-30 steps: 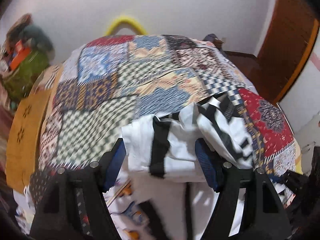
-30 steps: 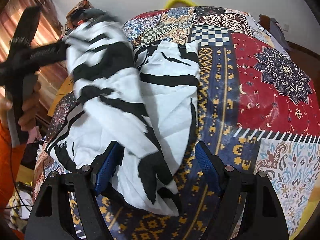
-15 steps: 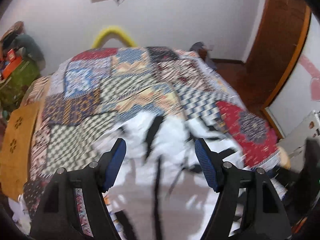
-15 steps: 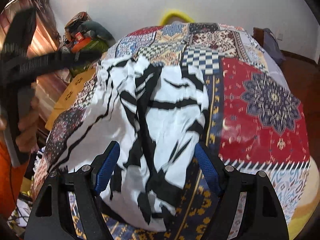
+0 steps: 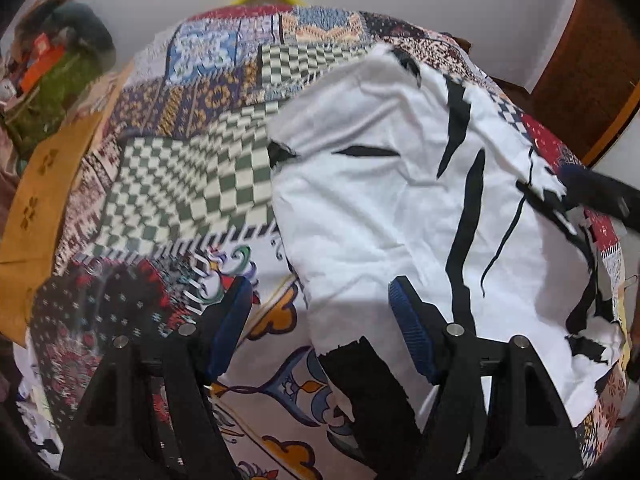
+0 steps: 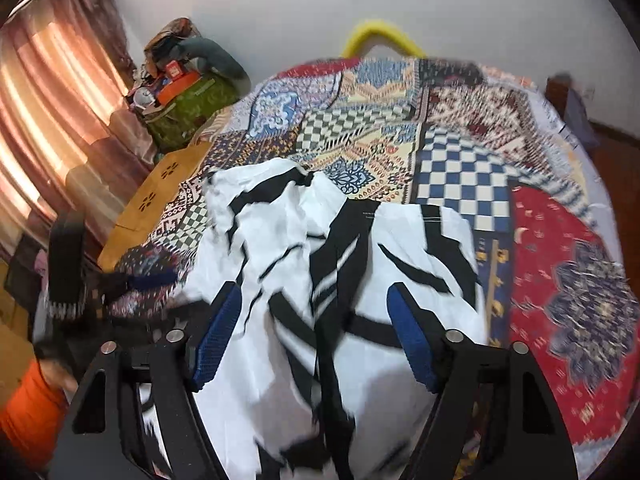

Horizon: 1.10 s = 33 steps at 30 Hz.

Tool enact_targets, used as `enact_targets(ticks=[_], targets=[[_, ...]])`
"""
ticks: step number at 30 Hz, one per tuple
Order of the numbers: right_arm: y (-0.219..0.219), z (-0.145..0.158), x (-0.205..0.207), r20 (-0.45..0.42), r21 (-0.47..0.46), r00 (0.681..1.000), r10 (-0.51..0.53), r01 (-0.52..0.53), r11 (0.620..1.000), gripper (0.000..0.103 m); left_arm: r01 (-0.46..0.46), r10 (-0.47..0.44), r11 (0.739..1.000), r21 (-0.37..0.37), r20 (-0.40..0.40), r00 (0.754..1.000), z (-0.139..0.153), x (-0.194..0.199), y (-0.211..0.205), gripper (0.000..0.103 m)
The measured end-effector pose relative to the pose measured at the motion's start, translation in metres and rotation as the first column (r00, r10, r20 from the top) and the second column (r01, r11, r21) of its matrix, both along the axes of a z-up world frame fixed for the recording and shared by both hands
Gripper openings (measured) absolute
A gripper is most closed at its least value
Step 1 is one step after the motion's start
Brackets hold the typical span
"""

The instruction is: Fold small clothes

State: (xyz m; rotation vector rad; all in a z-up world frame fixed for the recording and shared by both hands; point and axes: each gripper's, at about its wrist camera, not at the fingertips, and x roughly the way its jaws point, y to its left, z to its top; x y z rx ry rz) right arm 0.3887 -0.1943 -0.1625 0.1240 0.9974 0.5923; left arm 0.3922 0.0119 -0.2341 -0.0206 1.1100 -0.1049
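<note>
A white garment with black stripes (image 5: 380, 208) lies spread on the patchwork bedcover (image 5: 192, 176). My left gripper (image 5: 318, 296) hangs open low over the garment's near left edge, which runs between its blue pads (image 5: 408, 332) without being pinched. In the right wrist view the same garment (image 6: 400, 248) stretches away from my right gripper (image 6: 313, 300). Its jaws are closing with cloth lying between them, and the pads are not pressing on it. The right gripper's tip (image 5: 600, 196) shows at the garment's far right edge, and the left gripper (image 6: 68, 264) shows blurred at the left.
A green bag piled with things (image 6: 188, 100) and a brown cardboard sheet (image 6: 160, 192) sit left of the bed. A yellow hoop (image 6: 380, 36) stands at the wall behind. A wooden door (image 5: 592, 48) is at right. An orange sleeve (image 6: 28, 412) shows at lower left.
The garment, bunched and lifted at its left side a second ago, has dropped and now lies spread on the bedcover. The left gripper has sunk toward the bed. The right gripper has drawn back.
</note>
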Motion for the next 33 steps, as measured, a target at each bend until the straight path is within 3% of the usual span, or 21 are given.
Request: enact_targets(ticks=[5, 7, 8, 10, 13, 19, 26, 33], targets=[[0.013, -0.022, 0.031, -0.095, -0.011, 0.995, -0.008, 0.007, 1.000, 0.050, 0.015, -0.015, 1.000, 0.002, 0.020, 1.000, -0.009, -0.005, -0.001, 0.071], [0.019, -0.026, 0.036, -0.113, -0.007, 0.994, 0.005, -0.005, 1.000, 0.039, 0.015, -0.015, 1.000, -0.006, 0.025, 1.000, -0.011, -0.006, 0.000, 0.072], [0.022, -0.026, 0.036, -0.100, -0.016, 0.995, 0.014, -0.016, 1.000, 0.035, 0.013, -0.012, 1.000, -0.017, 0.025, 1.000, -0.013, -0.006, 0.002, 0.072], [0.025, -0.024, 0.032, -0.078, -0.024, 0.996, 0.039, -0.041, 0.999, 0.018, 0.005, -0.004, 0.999, -0.048, 0.019, 1.000, -0.016, -0.007, 0.005, 0.072], [0.024, -0.015, 0.025, -0.026, -0.033, 0.999, 0.048, -0.049, 0.998, 0.010, -0.009, 0.009, 0.997, -0.077, 0.009, 1.000, -0.017, -0.005, 0.009, 0.075], [0.006, -0.002, 0.027, 0.026, 0.005, 1.000, 0.003, -0.003, 1.000, 0.009, -0.014, 0.016, 0.999, -0.044, 0.028, 0.999, -0.017, -0.008, 0.006, 0.075], [0.002, -0.024, 0.033, -0.015, -0.074, 1.000, -0.011, 0.010, 0.997, 0.011, -0.017, 0.017, 1.000, -0.007, 0.036, 0.999, -0.017, -0.009, 0.003, 0.076], [-0.020, 0.015, 0.006, 0.032, -0.049, 0.999, -0.032, 0.034, 0.998, 0.022, 0.019, -0.021, 0.999, 0.040, 0.058, 0.998, 0.004, -0.021, -0.004, 0.075]])
